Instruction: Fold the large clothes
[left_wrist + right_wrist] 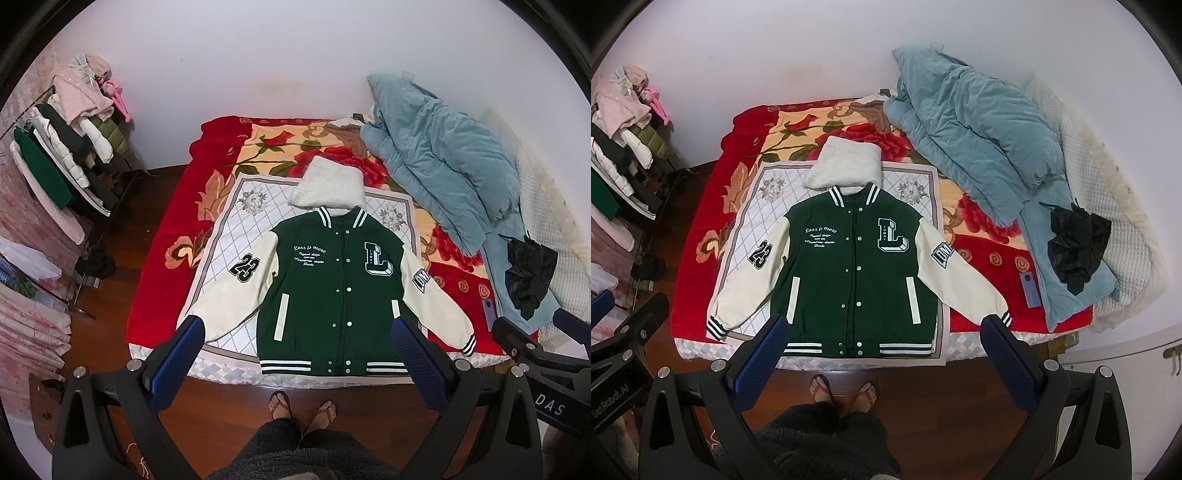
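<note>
Green jacket [332, 288] with cream sleeves lying flat on the bed [162, 236], front side up, snaps done up, bottom hem at the near edge. Sleeves spread out to the left and right. Big "L" on the chest, "23" on the left sleeve. Sitting on a white quilted mat [229, 229] over a red flower blanket [221, 147]. Fluffy white folded thing [328, 184] just past the collar, touching it.

Left gripper [295, 354] up in the air near the hem, jaws spread wide, holding nothing. Right gripper [882, 350] same way, jaws spread wide, holding nothing, over the near edge of the bed.

Blue puffy quilt [443, 162] piled on the right side of the bed. Black crumpled cloth [528, 273] on top of it, nearer. Rack full of clothes [66, 147] far left by the wall. Two feet in flip-flops [303, 410] on the brown wood floor [110, 258], close to the bed.
</note>
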Demonstrator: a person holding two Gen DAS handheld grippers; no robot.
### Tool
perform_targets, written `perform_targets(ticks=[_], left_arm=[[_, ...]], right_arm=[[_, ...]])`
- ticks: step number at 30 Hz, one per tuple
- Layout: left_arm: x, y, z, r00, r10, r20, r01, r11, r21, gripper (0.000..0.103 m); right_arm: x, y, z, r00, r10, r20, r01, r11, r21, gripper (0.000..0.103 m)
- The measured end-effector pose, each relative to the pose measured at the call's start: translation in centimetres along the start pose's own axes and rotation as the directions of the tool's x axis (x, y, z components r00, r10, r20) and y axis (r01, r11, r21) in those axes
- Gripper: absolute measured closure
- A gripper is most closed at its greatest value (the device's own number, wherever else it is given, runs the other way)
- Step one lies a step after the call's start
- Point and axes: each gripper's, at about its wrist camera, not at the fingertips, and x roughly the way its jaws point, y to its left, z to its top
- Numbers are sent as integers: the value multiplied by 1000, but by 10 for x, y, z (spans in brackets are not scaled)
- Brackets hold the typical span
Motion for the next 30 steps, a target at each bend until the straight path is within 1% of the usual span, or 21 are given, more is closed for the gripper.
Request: perform_targets(ticks=[2, 3, 5, 7, 8, 11, 12, 15, 16, 17, 18, 19, 20, 21, 22, 23, 25, 26, 28, 29, 30], left_arm=[[5, 2, 5, 1000, 3, 9, -3, 1000, -2, 0], [10, -10, 9, 999, 18, 28, -18, 1000, 4, 0], [21, -12, 17, 996, 56, 68, -58, 998, 21, 0], [39, -16, 25, 991, 80, 104, -84, 996, 36, 0], [64, -15, 28, 990, 78, 115, -84, 995, 45, 0], [97, -20, 36, 985, 72, 156, -84, 994, 76, 0], [116, -27, 39, 983, 83, 165, -100, 990, 97, 0], [154, -44, 43, 981, 91, 172, -113, 985, 126, 0], [174, -57, 47, 983, 103, 154, -125, 982, 140, 0], [181, -61, 45, 984, 105, 146, -126, 982, 143, 0], [201, -73, 47, 986, 109, 127, -128, 981, 144, 0], [214, -83, 48, 986, 122, 118, -138, 980, 144, 0], [220, -89, 46, 985, 128, 113, -144, 979, 144, 0], [238, -101, 47, 986, 139, 93, -151, 978, 144, 0], [249, -110, 46, 985, 148, 83, -159, 977, 143, 0], [273, -125, 46, 983, 171, 61, -178, 973, 145, 0], [299, -144, 43, 981, 195, 25, -196, 970, 147, 0], [324, -158, 41, 980, 201, -2, -198, 970, 141, 0], [354, -175, 35, 977, 209, -36, -201, 969, 146, 0], [374, -186, 30, 975, 216, -58, -205, 967, 155, 0], [400, -198, 23, 970, 226, -86, -209, 963, 169, 0]], right_arm=[[6, 5, -6, 1000, -6, 7, 6, 1000, 17, 0], [10, 5, -7, 1000, -6, 15, 6, 1000, 27, 0], [21, 0, -8, 999, 4, 32, -6, 998, 55, 0], [43, -8, -7, 1000, 11, 25, -14, 995, 104, 0], [55, -15, -9, 1000, 4, 12, -6, 990, 137, 0], [101, -46, -11, 999, 5, -35, 4, 965, 262, 0], [121, -60, -8, 999, 1, -53, 15, 950, 310, 0], [174, -107, -20, 995, -13, -100, 56, 893, 446, 0], [197, -127, -30, 992, -2, -125, 65, 865, 498, 2], [216, -145, -38, 990, 10, -142, 68, 841, 536, 6], [236, -161, -45, 987, 24, -161, 73, 817, 571, 8], [258, -180, -53, 983, 45, -177, 74, 789, 610, 14], [280, -200, -61, 981, 70, -180, 64, 760, 647, 23], [302, -216, -66, 978, 92, -188, 60, 735, 676, 26], [327, -239, -76, 974, 113, -197, 63, 699, 713, 27], [349, -258, -83, 972, 126, -197, 63, 671, 739, 27], [402, -299, -102, 963, 157, -220, 81, 609, 789, 27], [428, -320, -110, 959, 173, -223, 84, 577, 812, 27], [470, -348, -126, 952, 185, -243, 113, 526, 843, 27], [495, -372, -139, 951, 182, -249, 134, 483, 865, 25], [512, -382, -145, 952, 174, -252, 146, 464, 874, 23]])
